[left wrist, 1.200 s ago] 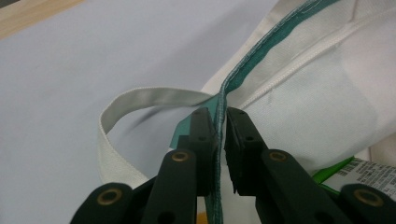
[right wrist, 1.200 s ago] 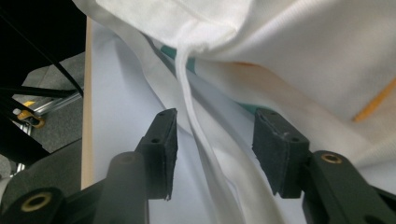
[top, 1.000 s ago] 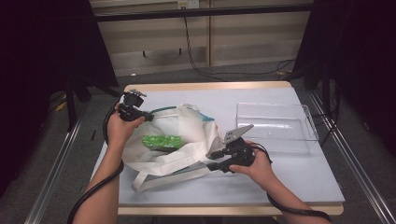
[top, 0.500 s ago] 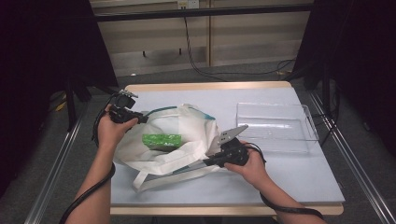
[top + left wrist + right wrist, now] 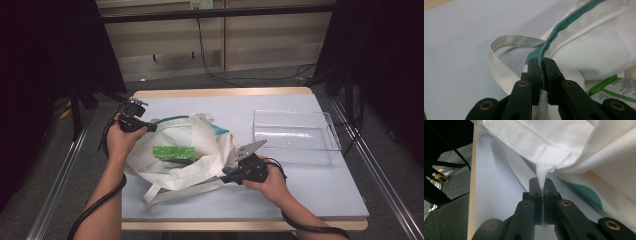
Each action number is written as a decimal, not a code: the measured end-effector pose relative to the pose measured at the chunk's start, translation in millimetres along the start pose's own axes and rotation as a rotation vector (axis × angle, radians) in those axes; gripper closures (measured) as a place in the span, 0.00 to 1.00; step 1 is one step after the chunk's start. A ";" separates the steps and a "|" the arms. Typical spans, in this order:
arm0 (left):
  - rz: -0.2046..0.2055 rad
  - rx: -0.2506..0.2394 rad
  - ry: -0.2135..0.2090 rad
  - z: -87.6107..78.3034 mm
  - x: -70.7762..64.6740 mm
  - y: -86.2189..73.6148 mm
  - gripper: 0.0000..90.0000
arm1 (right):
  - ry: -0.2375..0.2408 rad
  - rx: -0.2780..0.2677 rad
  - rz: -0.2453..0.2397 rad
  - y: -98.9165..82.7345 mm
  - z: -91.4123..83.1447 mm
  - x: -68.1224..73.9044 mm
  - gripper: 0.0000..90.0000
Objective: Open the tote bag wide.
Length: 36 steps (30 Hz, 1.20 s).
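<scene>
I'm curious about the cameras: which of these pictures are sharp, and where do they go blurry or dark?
High view: table evenly lit, surroundings almost black, clear tray faint. Left gripper view: sharp where the jaws pinch the bag hem, soft on the jaws' lower part and the green packet. Right gripper view: cloth weave crisp, the near jaws blurred, the floor at left dim.

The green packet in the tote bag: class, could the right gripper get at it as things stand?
Probably not yet. The right gripper is shut on the tote bag rim, so it is occupied; the green packet lies exposed in the bag's open mouth, so the way looks free once it lets go.
</scene>
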<state>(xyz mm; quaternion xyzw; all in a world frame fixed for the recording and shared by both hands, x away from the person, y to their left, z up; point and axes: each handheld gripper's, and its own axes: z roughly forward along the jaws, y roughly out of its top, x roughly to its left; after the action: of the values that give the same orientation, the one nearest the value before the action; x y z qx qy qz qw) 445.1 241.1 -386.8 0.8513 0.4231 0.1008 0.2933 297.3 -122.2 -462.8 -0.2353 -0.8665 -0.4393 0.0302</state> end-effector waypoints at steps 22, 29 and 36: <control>-0.021 0.019 0.018 25.8 6.4 -4.1 0.94 | 0.022 0.026 0.013 -15.8 6.8 -2.2 0.98; -0.026 0.020 0.021 27.6 6.8 -3.9 0.94 | 0.021 0.028 0.006 -16.3 7.5 -2.7 0.98; -0.029 0.023 0.027 31.9 8.1 -6.1 0.93 | 0.023 0.038 0.014 -18.4 9.3 -2.3 0.98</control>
<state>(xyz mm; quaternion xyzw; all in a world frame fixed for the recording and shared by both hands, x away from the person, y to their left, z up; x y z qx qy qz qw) 459.5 237.1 -416.8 0.8470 0.4403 0.1035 0.2793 292.8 -125.1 -482.9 -0.2359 -0.8727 -0.4249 0.0476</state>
